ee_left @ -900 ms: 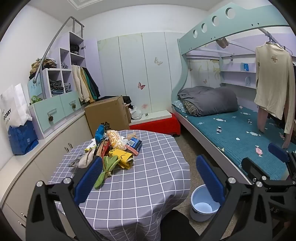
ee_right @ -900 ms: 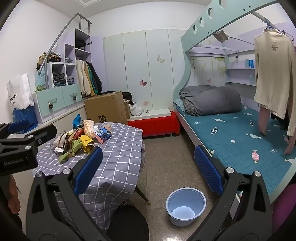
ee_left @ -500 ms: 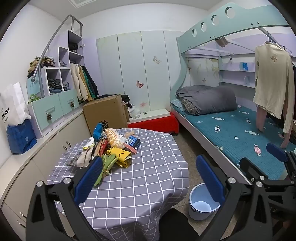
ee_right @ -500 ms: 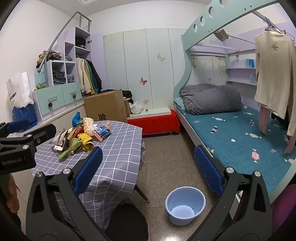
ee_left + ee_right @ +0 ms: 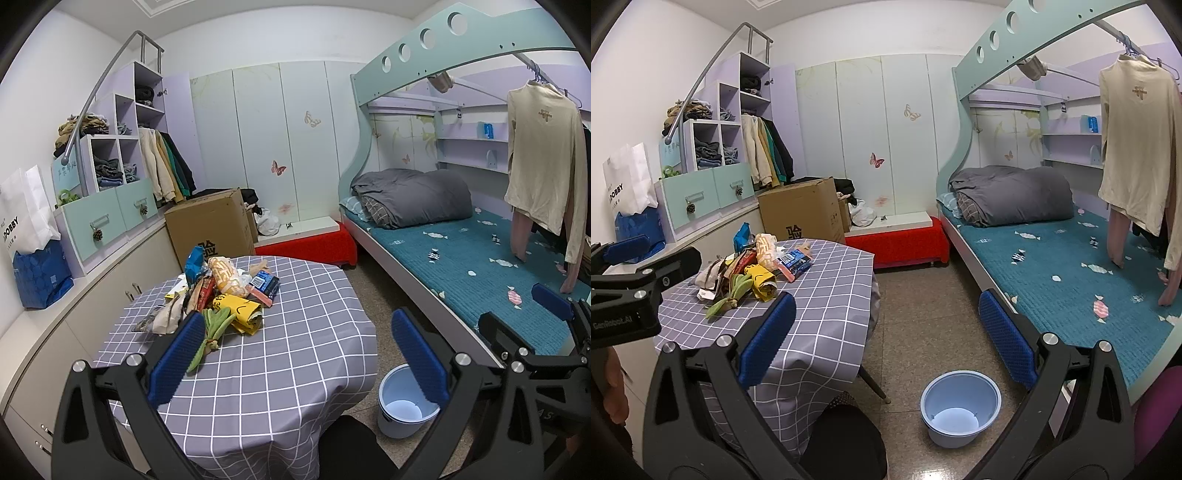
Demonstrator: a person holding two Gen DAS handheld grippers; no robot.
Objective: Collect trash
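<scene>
On the far left part of the grey checked tabletop (image 5: 280, 354) lies the trash pile (image 5: 221, 291): a blue packet (image 5: 194, 264) standing at its far side, an orange snack bag (image 5: 225, 275), a dark blue wrapper (image 5: 264, 282), a yellow bag (image 5: 240, 310) and a green leafy stalk (image 5: 210, 332) trailing toward the near edge. The left gripper (image 5: 295, 354) hovers above the near edge with its jaws spread wide and nothing between them; the pile sits ahead of its left blue pad, the stalk's end just beyond that pad in the left wrist view. The right gripper (image 5: 882, 332) is likewise wide open and empty, held off the tabletop's right edge over the floor, the pile well to its left. A pale blue bin (image 5: 960, 410) stands on the floor beside the table, between it and the bed (image 5: 1071, 266). A cardboard box (image 5: 210, 229) stands beyond the far edge. Compared with the frames just before, both views sit slightly nearer the table, the pile a touch larger; nothing in the pile has shifted and both sets of jaws stand as wide as before.
</scene>
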